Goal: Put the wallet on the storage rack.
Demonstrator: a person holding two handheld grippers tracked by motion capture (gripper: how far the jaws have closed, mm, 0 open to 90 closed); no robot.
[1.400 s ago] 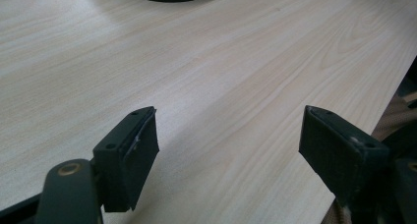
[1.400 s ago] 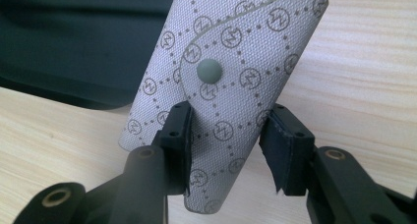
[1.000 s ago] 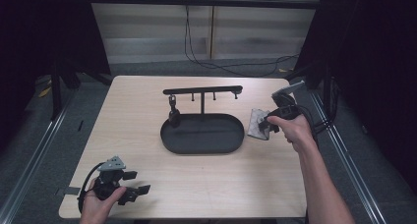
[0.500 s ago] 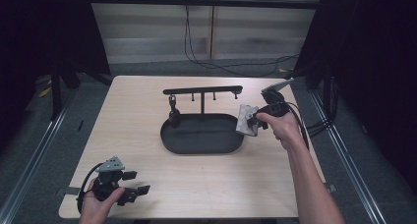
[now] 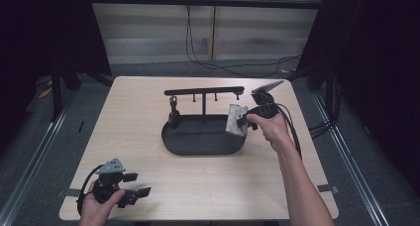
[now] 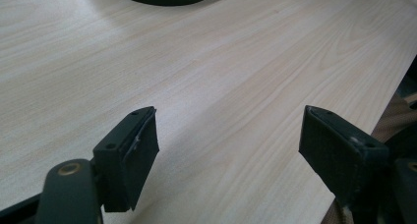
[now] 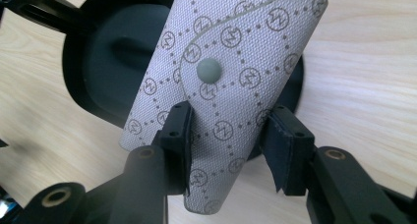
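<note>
Two jaws of the right gripper (image 7: 228, 135) clamp a light, soft, foldable fabric pouch (image 7: 221, 81) across its lower half, below the snap, while the left gripper (image 6: 228, 155) has its jaws apart over the desk (image 6: 221, 62).

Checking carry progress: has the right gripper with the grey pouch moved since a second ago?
Yes. The right gripper, shut on the grey pouch, moved left, reaching the black tray's right end.
</note>
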